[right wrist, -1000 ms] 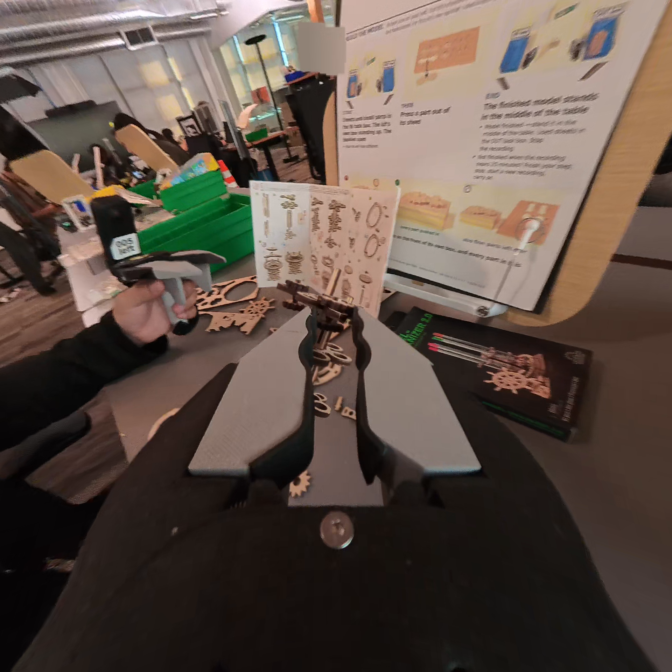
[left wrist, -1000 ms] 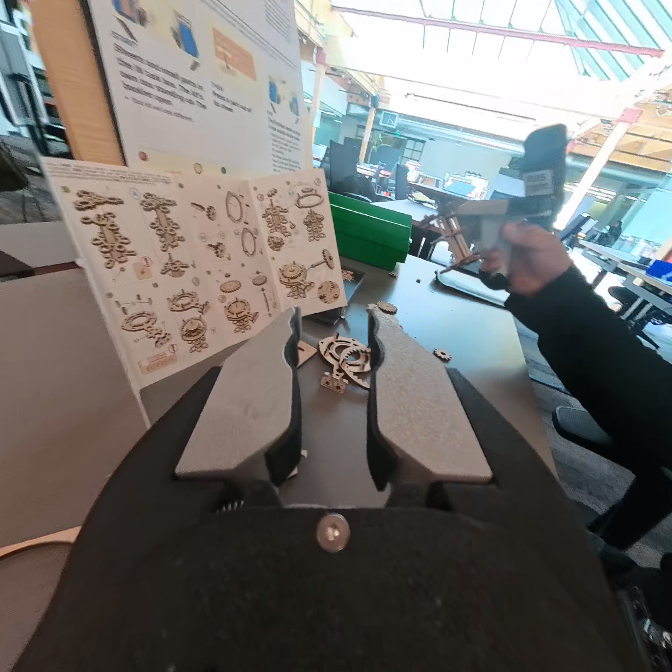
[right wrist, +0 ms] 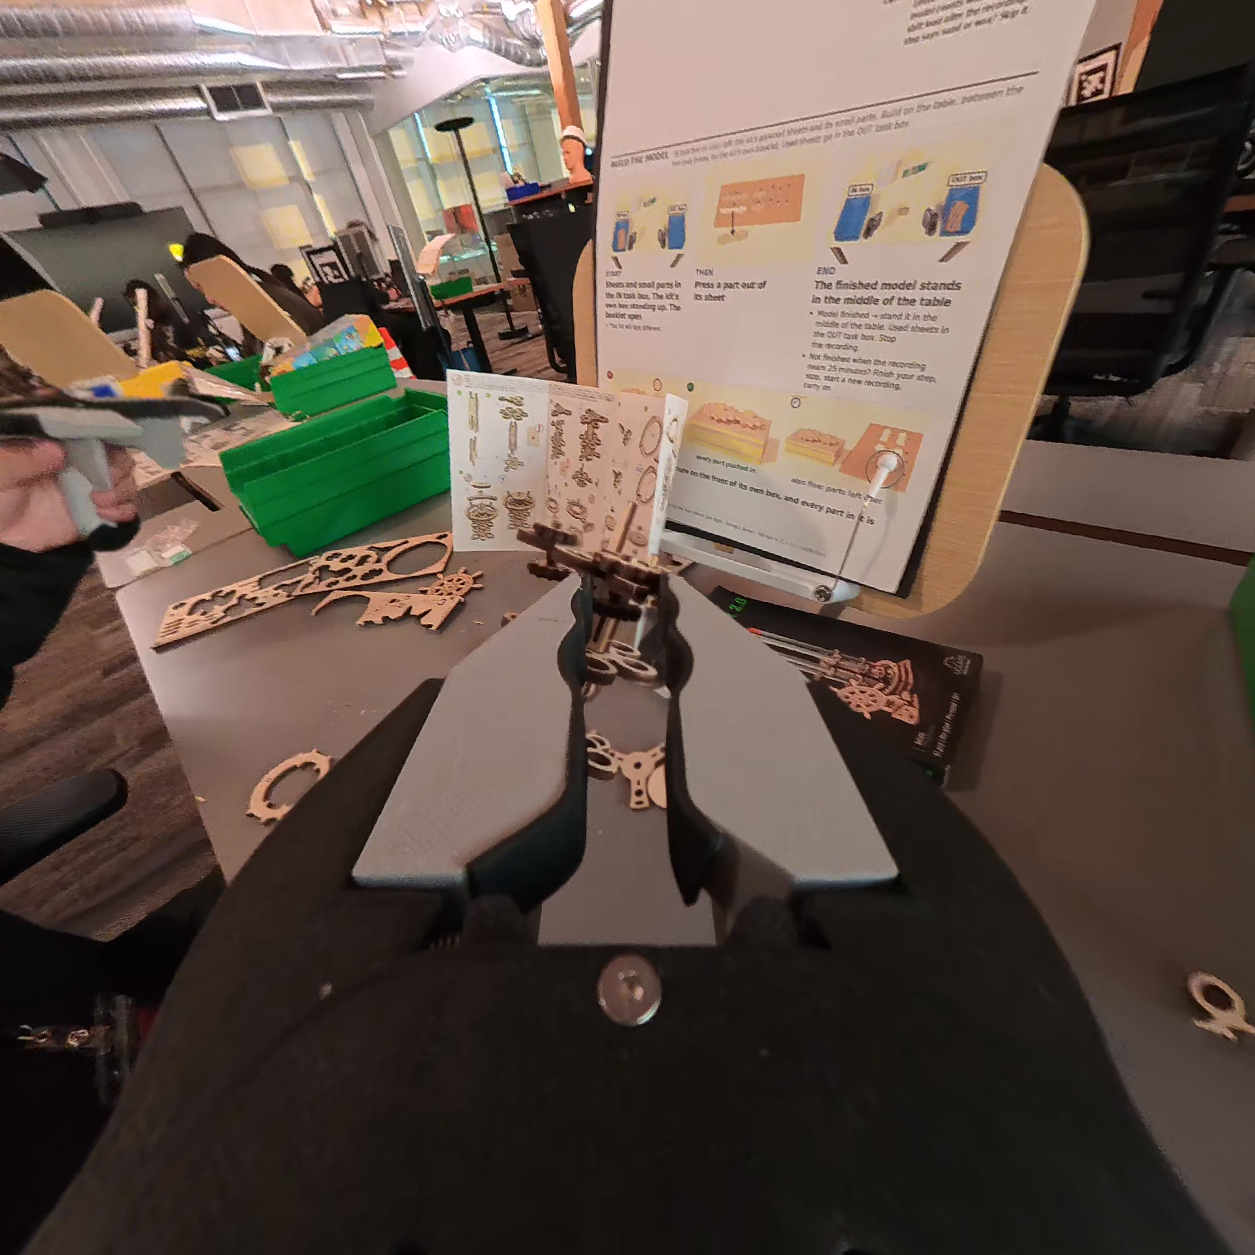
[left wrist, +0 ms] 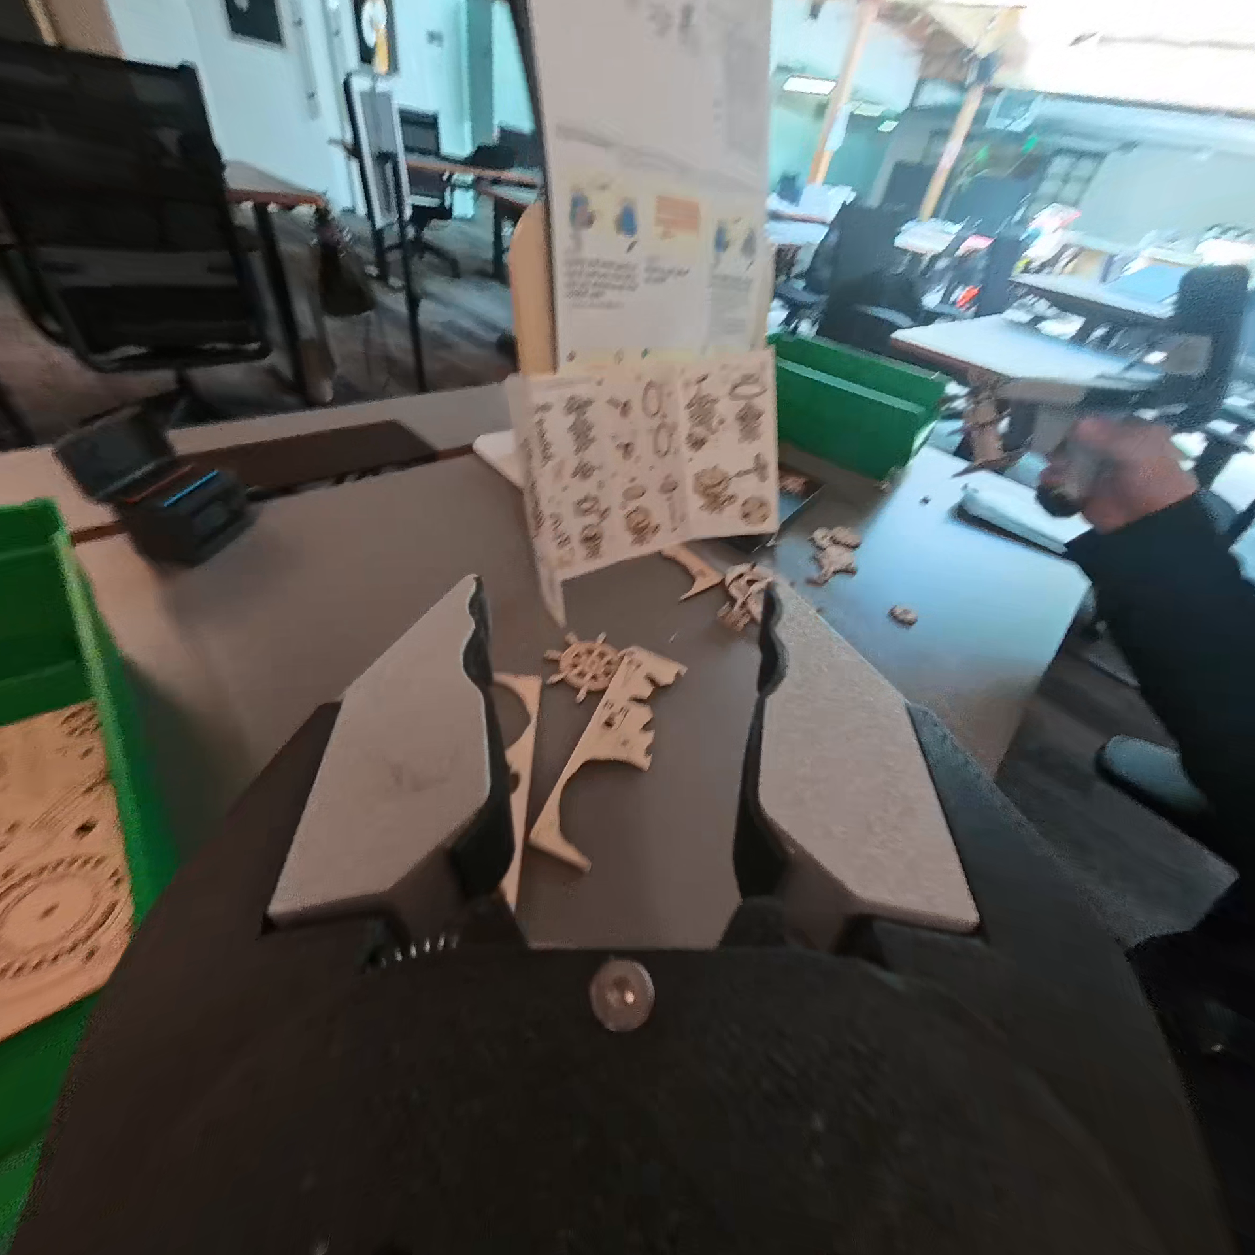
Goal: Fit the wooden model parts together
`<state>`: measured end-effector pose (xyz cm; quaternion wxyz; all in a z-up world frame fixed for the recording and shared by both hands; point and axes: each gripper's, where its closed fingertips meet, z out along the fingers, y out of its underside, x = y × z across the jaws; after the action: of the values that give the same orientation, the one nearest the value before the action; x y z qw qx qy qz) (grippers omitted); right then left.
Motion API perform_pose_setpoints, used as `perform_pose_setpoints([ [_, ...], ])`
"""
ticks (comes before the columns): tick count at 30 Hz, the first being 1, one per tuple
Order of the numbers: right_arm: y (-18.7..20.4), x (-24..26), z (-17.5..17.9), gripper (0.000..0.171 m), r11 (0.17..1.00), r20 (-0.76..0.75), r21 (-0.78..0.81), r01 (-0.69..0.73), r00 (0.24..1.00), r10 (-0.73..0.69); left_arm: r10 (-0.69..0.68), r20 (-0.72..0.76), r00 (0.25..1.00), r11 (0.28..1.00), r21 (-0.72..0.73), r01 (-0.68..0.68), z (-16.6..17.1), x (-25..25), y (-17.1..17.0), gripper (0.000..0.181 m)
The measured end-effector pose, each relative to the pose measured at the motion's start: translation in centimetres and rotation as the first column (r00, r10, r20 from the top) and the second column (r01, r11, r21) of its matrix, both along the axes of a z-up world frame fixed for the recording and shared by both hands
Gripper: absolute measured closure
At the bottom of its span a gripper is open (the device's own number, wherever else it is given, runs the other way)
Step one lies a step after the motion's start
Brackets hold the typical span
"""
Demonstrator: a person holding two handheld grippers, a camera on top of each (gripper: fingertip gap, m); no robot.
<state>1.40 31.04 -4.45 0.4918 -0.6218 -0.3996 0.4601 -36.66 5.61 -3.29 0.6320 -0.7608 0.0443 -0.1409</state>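
My left gripper (left wrist: 621, 597) is open and empty, low over the dark table (left wrist: 326, 611). Between its jaws lie a wooden ship's wheel (left wrist: 587, 662) and a flat jagged wooden piece (left wrist: 611, 740). A third flat piece (left wrist: 519, 740) is partly hidden by the left finger. My right gripper (right wrist: 621, 597) is shut on a small dark wooden sub-assembly (right wrist: 591, 564) and holds it above the table. It shows blurred at the far right in the left wrist view (left wrist: 1059, 394). The left gripper shows at the left edge in the right wrist view (right wrist: 197, 407).
An instruction booklet (right wrist: 557, 462) stands before a poster board (right wrist: 815, 271). A used wooden sheet (right wrist: 305, 591), a ring piece (right wrist: 288, 781) and loose parts (right wrist: 631, 760) lie on the table. Green bins (right wrist: 333, 462) stand behind, another with sheets (left wrist: 41, 679) at left. A black kit box (right wrist: 883, 686) lies at right. Left tips to right tips: about 45 cm.
My left gripper has pulled back and swung left, and its jaws have opened wider over the ship's wheel and jagged piece. My right gripper still holds the sub-assembly.
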Motion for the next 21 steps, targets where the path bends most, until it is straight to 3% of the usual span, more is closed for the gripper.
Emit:
perform_pose_setpoints([
  [8,-4.0,-5.6,-1.7,0.156,0.982,0.045,0.055,-0.18,0.983,0.178,0.038,-0.028,0.999,0.977,-0.209,-0.043,-7.7,-1.5,-2.5,0.112],
  [16,-6.8,-9.9,-4.5,0.156,0.955,0.125,0.054,-0.293,0.95,0.285,0.334,-0.117,0.935,0.902,-0.249,-0.353,-7.9,-10.8,-10.8,0.11],
  [21,-7.6,-10.9,-5.5,0.156,0.945,0.138,0.053,-0.323,0.939,0.314,0.405,-0.125,0.906,0.858,-0.292,-0.424,-9.8,-13.1,-14.9,0.112],
])
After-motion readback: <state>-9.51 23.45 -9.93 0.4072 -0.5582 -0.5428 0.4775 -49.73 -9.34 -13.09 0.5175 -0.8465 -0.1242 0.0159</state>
